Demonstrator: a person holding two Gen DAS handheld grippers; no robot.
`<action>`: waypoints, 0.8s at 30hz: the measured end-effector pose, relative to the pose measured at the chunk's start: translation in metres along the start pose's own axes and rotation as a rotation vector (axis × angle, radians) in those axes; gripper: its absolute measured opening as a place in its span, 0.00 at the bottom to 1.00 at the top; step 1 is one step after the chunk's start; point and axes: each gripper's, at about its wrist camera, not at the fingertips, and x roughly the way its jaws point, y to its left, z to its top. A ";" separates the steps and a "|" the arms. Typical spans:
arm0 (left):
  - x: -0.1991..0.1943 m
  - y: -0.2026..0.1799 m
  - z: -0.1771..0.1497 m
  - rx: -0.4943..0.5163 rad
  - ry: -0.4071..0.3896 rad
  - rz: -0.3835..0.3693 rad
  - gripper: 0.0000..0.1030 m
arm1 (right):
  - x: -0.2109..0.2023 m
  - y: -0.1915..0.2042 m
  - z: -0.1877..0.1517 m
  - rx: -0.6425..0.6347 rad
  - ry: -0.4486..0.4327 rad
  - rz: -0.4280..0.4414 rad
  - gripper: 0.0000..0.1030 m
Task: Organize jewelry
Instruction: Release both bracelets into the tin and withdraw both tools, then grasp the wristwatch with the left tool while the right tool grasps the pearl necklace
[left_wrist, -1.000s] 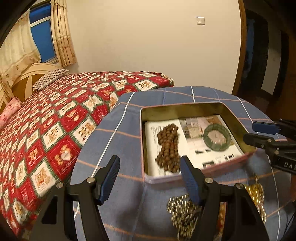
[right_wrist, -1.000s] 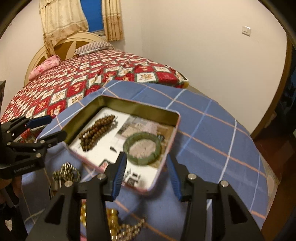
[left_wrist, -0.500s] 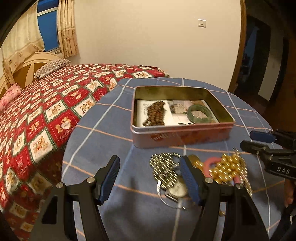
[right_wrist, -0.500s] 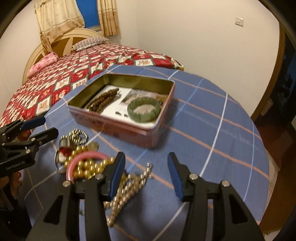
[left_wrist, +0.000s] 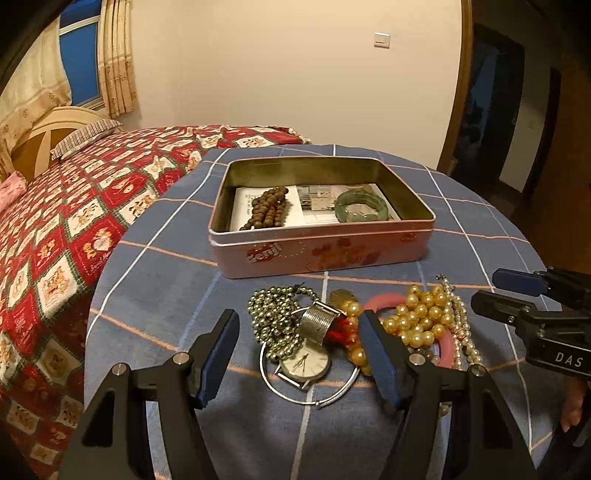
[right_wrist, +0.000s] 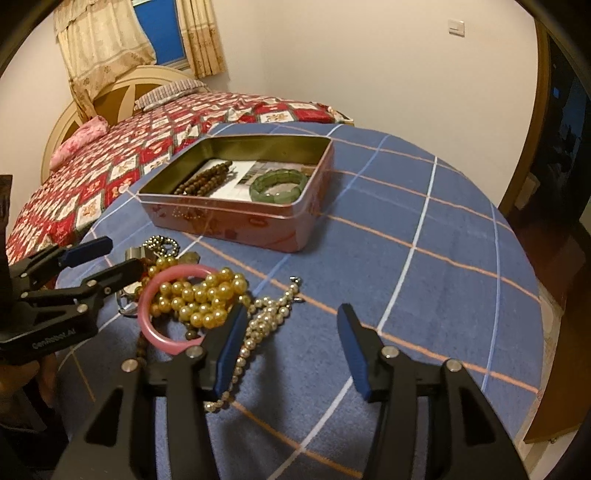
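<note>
Left gripper (left_wrist: 299, 354) open above watch (left_wrist: 304, 363); right gripper (right_wrist: 290, 349) just widened, empty; green bangle (left_wrist: 362, 210) in tin (left_wrist: 321, 251).

Cream wall (left_wrist: 277, 74) with light switch (left_wrist: 381, 39), curtained window (right_wrist: 166, 33), bed (left_wrist: 74, 206) under red patterned quilt, dark doorway (left_wrist: 495, 110)

tin (left_wrist: 321, 251): mid table (right_wrist: 424, 229), open; landmark for all below
in tin, L side: bead string (left_wrist: 267, 212), lying on paper (left_wrist: 314, 205)
in tin, R side: bangle (left_wrist: 362, 208), also on paper
jewelry heap (left_wrist: 354, 325): on table, just in front of tin, not touching it
wristwatch (left_wrist: 304, 363): heap's near edge, farthest from tin
ring bangle (right_wrist: 173, 306): in heap, R part in left-wrist view, beads piled over it
bed (left_wrist: 74, 229): L of tin, beside table
wall: behind tin
</note>
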 end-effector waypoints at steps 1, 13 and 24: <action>0.001 0.000 0.001 0.001 -0.001 -0.007 0.65 | -0.001 0.000 -0.001 0.004 -0.003 0.001 0.54; -0.003 0.011 0.002 -0.016 -0.020 -0.024 0.53 | 0.000 0.002 -0.005 0.008 -0.009 0.003 0.55; 0.004 0.001 -0.005 0.028 0.003 -0.009 0.53 | 0.013 0.013 -0.011 -0.021 0.072 0.003 0.48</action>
